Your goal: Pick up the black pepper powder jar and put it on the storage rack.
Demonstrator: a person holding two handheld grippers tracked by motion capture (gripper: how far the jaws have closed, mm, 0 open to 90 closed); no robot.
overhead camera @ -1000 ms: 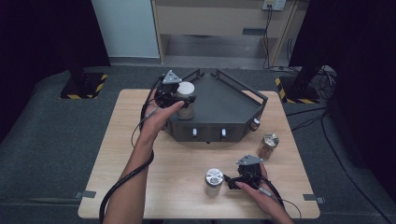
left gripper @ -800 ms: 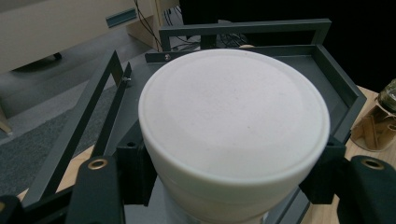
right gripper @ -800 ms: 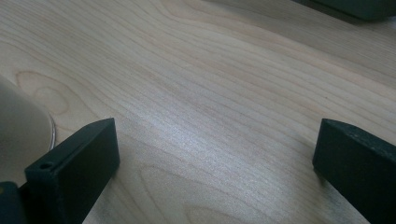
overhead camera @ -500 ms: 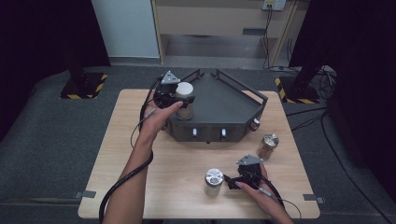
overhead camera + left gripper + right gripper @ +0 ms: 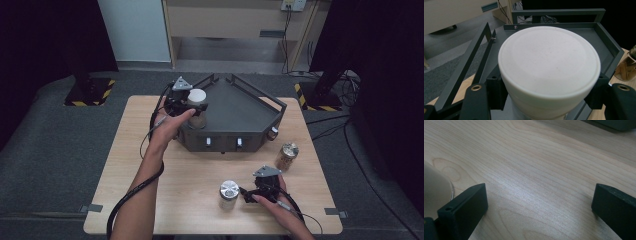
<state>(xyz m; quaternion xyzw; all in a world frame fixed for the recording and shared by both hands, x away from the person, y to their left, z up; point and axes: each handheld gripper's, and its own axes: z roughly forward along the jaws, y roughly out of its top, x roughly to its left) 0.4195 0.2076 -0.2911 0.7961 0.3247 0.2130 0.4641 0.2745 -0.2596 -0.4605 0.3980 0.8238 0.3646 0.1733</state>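
A dark grey angular metal tray with raised rails is set on the pale wooden table. At its left corner, a white-lidded round jar is held upright by the left gripper. Nearer than the tray, beside a silver-lidded glass jar, the right gripper is spread wide and empty. A gold-lidded jar stands off the tray's right corner.
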